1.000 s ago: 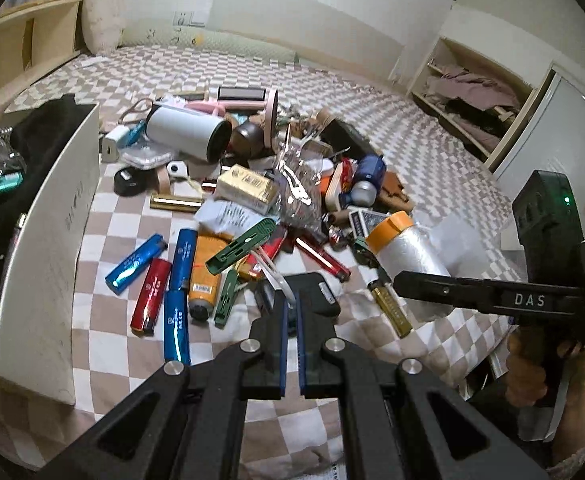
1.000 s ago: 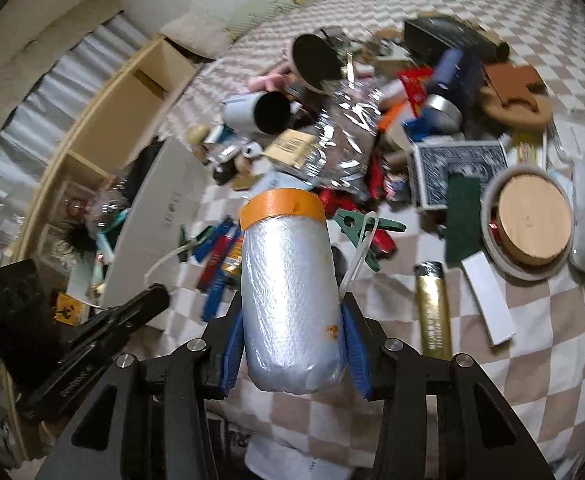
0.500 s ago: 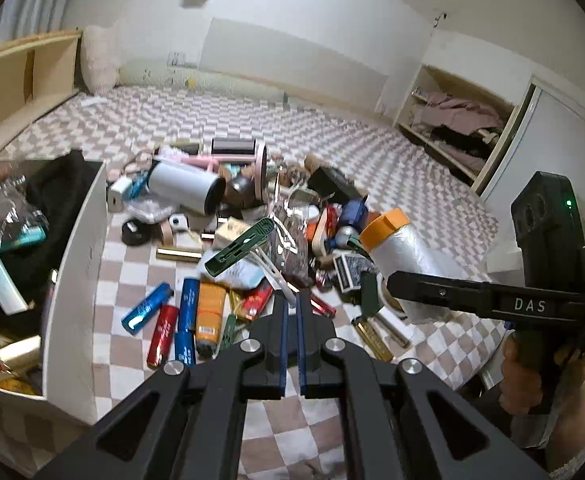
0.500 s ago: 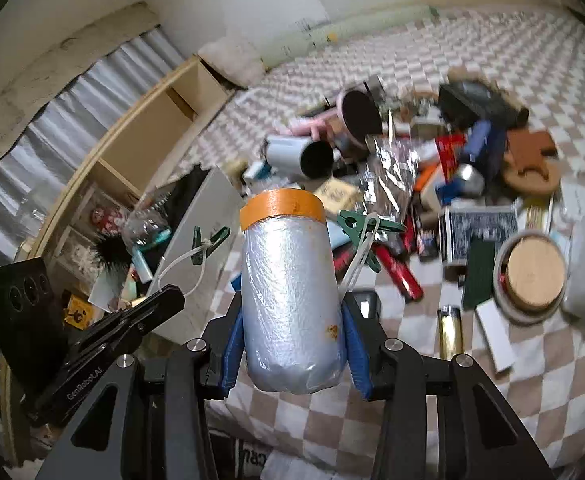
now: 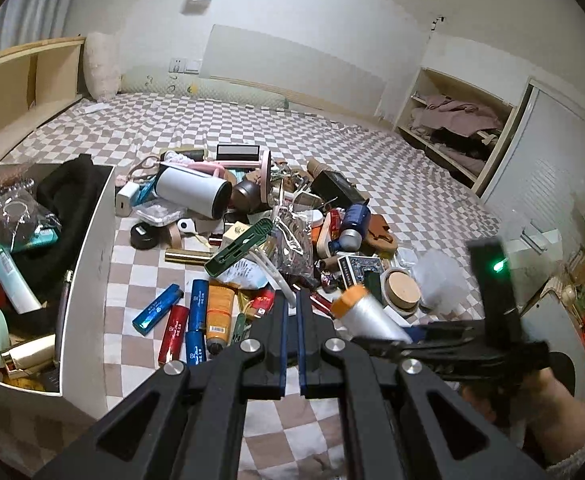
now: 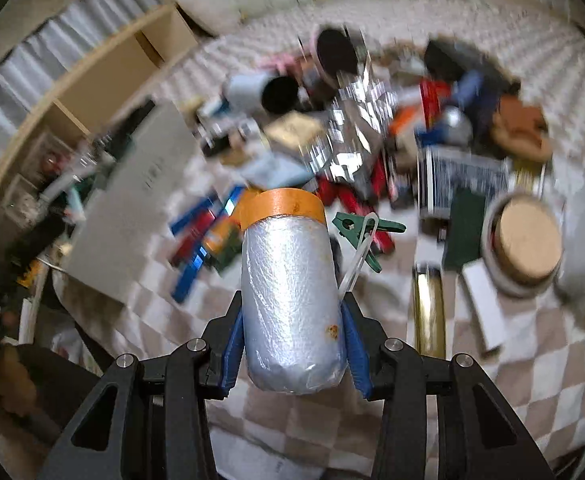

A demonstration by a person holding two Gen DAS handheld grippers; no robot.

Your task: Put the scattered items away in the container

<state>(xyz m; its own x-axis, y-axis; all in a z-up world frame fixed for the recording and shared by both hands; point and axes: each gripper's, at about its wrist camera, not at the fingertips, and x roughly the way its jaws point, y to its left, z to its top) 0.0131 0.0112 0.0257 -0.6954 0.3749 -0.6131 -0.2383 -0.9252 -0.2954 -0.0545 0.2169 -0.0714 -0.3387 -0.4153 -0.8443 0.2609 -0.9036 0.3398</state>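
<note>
My left gripper [image 5: 290, 296] is shut on a white cord [image 5: 272, 272], and a green clip [image 5: 238, 246] hangs from that cord above the pile. In the right wrist view the green clip [image 6: 366, 236] shows just beyond the roll. My right gripper [image 6: 292, 312] is shut on a silver plastic-wrapped roll [image 6: 290, 292] with an orange end. In the left wrist view the roll [image 5: 366, 316] sits just right of my left fingers. The white box [image 5: 88, 260] stands at the left, packed with bottles, bags and dark cloth. In the blurred right wrist view the box [image 6: 140, 208] lies left.
Scattered items cover the checkered bedsheet [image 5: 140, 272]: blue and red lighters [image 5: 172, 320], an orange tube [image 5: 218, 312], a white tumbler [image 5: 194, 192], a card deck [image 5: 360, 270], a round wooden lid [image 5: 402, 288]. A person's hand [image 5: 548, 400] holds the right gripper. Wooden shelves stand far left.
My left gripper rose with the green clip dangling from its cord. My right gripper swung down and left with the roll, now close beside the left fingers; its view is motion-blurred.
</note>
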